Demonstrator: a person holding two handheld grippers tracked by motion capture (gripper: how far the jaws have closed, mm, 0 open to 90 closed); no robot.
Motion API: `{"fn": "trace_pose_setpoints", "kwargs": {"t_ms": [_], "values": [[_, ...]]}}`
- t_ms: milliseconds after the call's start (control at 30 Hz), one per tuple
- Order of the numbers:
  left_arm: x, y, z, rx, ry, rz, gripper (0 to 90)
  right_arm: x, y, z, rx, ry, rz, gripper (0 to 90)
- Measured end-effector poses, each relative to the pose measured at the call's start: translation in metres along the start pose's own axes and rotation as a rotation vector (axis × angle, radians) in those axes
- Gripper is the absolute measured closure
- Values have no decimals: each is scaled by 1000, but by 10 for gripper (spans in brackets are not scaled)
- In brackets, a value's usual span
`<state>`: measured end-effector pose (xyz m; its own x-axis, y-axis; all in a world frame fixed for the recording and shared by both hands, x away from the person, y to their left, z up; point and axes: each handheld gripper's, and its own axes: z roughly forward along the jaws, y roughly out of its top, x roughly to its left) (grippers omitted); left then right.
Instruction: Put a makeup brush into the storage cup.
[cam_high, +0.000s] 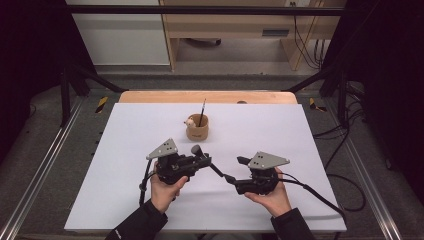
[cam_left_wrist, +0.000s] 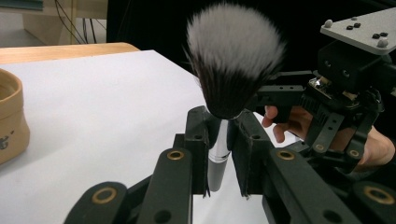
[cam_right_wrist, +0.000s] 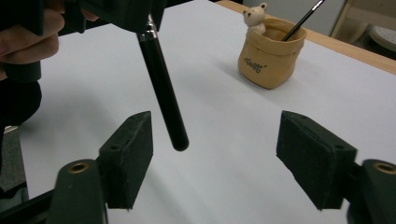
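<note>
White table sheet (cam_high: 125, 150) under both my grippers; my left gripper (cam_left_wrist: 219, 140) clamps silver ferrule of makeup brush (cam_left_wrist: 233, 60), bristle head above jaws, black handle (cam_right_wrist: 163, 93) pointing toward my right gripper (cam_right_wrist: 215, 154); right gripper jaws stand wide, pads not touching handle, handle tip nearer left pad; tan pouch holder (cam_right_wrist: 268, 58) beyond right gripper, well apart; small bear figure (cam_right_wrist: 256, 17) on its rim; thin brush (cam_right_wrist: 303, 18) leaning inside.
</note>
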<state>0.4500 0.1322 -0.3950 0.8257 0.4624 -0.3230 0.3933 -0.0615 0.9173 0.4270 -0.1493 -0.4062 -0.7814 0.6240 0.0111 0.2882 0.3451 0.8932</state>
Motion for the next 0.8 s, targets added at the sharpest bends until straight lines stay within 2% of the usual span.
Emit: {"fn": "trace_pose_setpoints", "kwargs": {"t_ms": [133, 367, 800], "values": [[2, 1, -3, 3, 13, -3, 770, -4, -1, -3, -3, -25, 11, 225], [5, 3, -8, 6, 33, 1, 770, -14, -4, -10, 1, -53, 62, 182], [11, 8, -18, 8, 79, 4, 770, -30, -11, -19, 24, -132, 99, 118]]}}
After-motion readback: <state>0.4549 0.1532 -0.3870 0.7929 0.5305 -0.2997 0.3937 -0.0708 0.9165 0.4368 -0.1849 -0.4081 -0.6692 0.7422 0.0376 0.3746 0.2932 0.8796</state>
